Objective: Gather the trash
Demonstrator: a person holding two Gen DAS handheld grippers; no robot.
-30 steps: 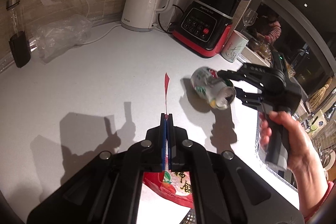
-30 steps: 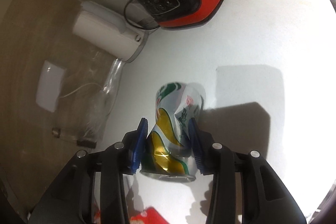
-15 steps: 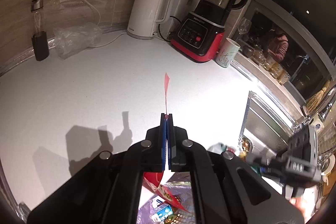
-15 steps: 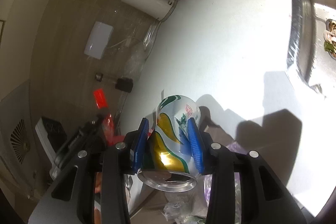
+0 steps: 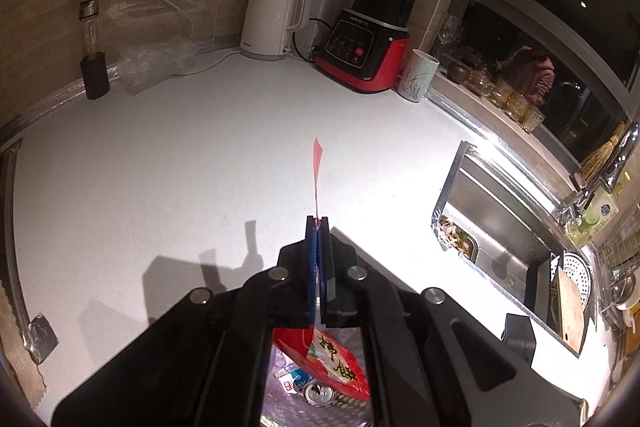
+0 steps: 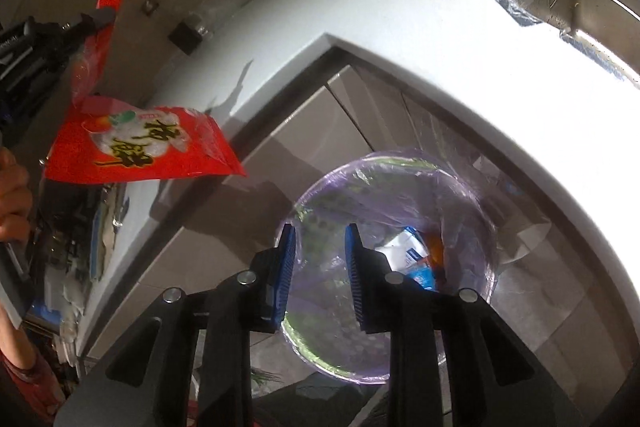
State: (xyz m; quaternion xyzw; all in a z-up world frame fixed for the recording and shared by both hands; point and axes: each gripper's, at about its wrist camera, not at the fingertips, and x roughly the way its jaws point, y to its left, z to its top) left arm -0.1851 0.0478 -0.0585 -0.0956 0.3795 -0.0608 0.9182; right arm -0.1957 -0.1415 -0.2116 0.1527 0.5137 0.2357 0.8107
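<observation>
A: Left gripper [image 5: 318,227]?
B: Jaws together, clamped on the red snack wrapper [image 6: 140,147], which hangs at left of the right wrist frame.

A: Right gripper [image 6: 320,247]?
B: Jaws have just been closing; apart now, nothing between them, above the lined trash bin [image 6: 472,195] at lower centre.

A: Drink can [image 5: 319,394]?
B: In the bin, bottom centre of the left wrist frame.

kettle [image 5: 274,15]: 1 | blender [image 5: 376,23]: 1 | cup [image 5: 418,75]: 1 | red snack bag [image 6: 140,147]: 1 | bin [image 6: 472,195]: 1
</observation>
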